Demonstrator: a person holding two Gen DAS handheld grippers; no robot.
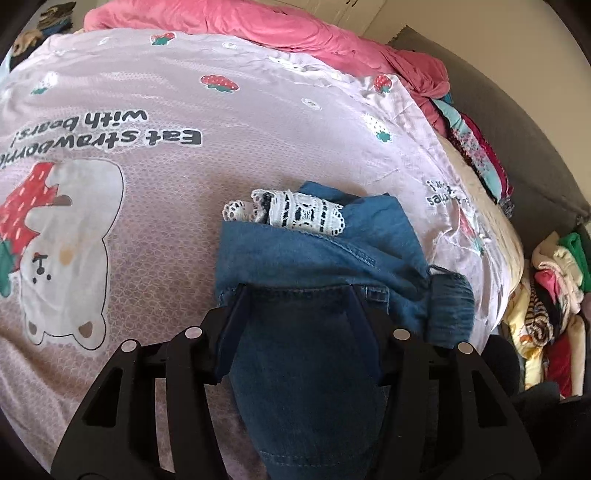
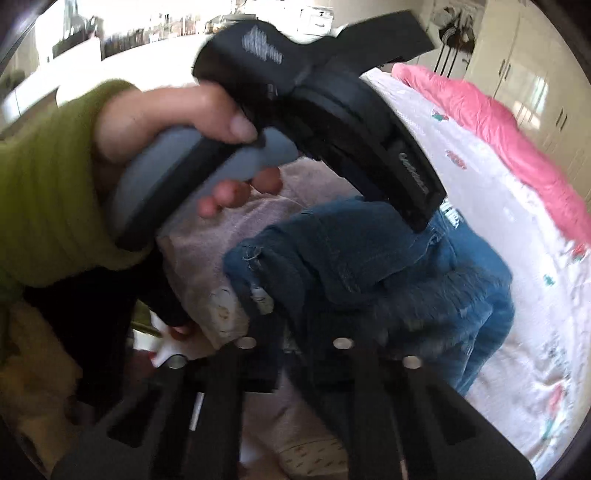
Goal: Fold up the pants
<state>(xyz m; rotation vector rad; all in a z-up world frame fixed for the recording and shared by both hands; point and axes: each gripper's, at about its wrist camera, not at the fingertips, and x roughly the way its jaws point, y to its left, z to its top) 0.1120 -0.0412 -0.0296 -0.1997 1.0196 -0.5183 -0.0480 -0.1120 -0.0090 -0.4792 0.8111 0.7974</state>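
The pants [image 1: 317,258] are blue denim with white lace trim [image 1: 295,210], bunched on a lilac strawberry-and-bear bedspread [image 1: 184,155]. My left gripper [image 1: 295,295] straddles a thick fold of denim; its fingers are apart with cloth between them. In the right wrist view the pants [image 2: 388,266] lie bunched near the bed's edge. My right gripper [image 2: 295,310] is closed on the frayed edge of the denim. The left gripper's body [image 2: 314,122], held by a hand in a green sleeve, presses down on the pants from above.
A pink blanket [image 1: 258,29] lies heaped at the far side of the bed. A pile of mixed clothes [image 1: 554,295] sits beside the bed on the right. Cream wardrobe doors [image 2: 535,74] stand beyond the bed.
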